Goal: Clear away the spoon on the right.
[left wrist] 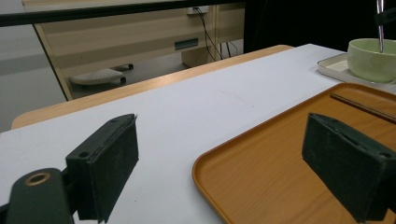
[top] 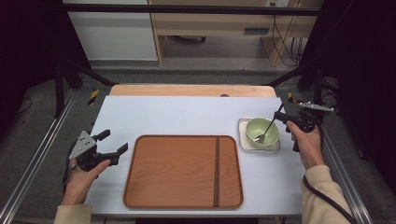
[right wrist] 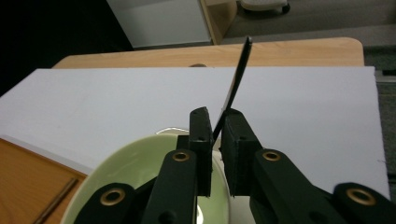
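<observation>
A pale green bowl [top: 252, 127] stands on a small white square plate [top: 243, 141] at the right of the white table. A metal spoon [top: 267, 129] leans in the bowl with its handle up and to the right. My right gripper [top: 281, 117] is shut on that handle; in the right gripper view the dark handle [right wrist: 238, 74] rises from between the pads of the gripper [right wrist: 215, 117] above the bowl [right wrist: 135, 163]. My left gripper [top: 114, 141] is held open just left of the wooden tray [top: 182, 170], nothing between its jaws [left wrist: 224, 130].
The tray [left wrist: 280, 154] lies in the middle of the table with a thin dark strip [top: 217, 170] along its right side. Bare white table surface [top: 187, 114] stretches behind the tray. Black frame posts stand at both table sides.
</observation>
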